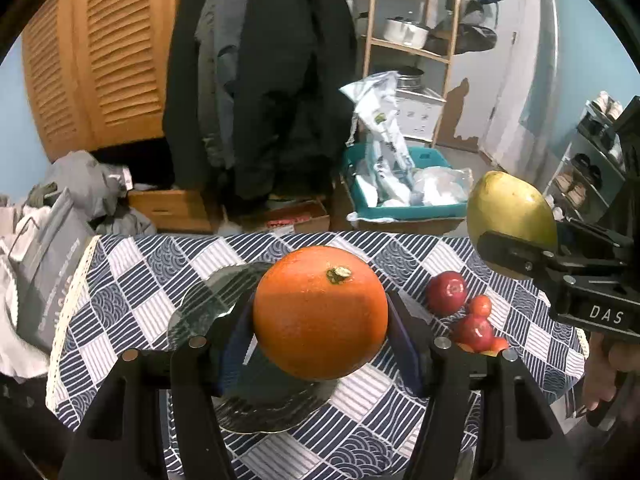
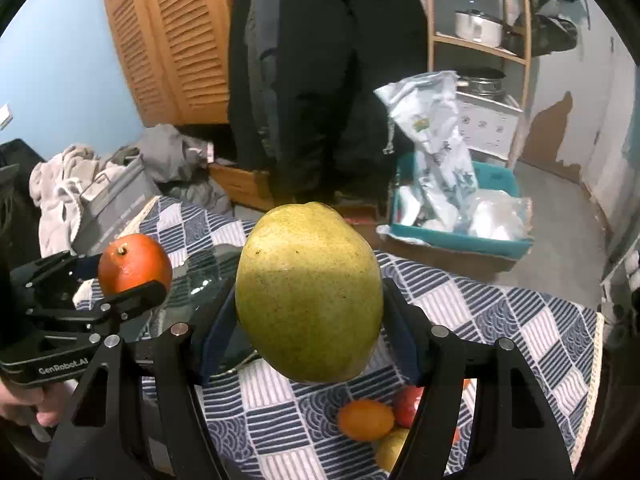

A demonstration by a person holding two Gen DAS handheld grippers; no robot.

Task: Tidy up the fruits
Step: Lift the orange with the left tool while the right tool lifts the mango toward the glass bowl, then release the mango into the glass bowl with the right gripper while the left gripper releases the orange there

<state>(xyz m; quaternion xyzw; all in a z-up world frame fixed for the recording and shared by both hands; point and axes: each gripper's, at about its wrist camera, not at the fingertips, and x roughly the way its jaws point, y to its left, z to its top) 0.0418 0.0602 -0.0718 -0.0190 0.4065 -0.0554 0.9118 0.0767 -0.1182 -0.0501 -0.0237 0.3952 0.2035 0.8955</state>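
Left gripper [image 1: 320,316] clamps orange [image 1: 320,312] between both fingers, held above glass plate [image 1: 208,300] on checkered bench [image 1: 140,272]. Right gripper [image 2: 308,312] grips yellow-green mango [image 2: 308,296], raised over bench. Red apples [image 1: 446,293] and small fruits lie on cloth, right of plate, apart from both grippers.

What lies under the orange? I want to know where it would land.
A dark glass plate on the checked cloth lies below the orange; its middle is hidden.
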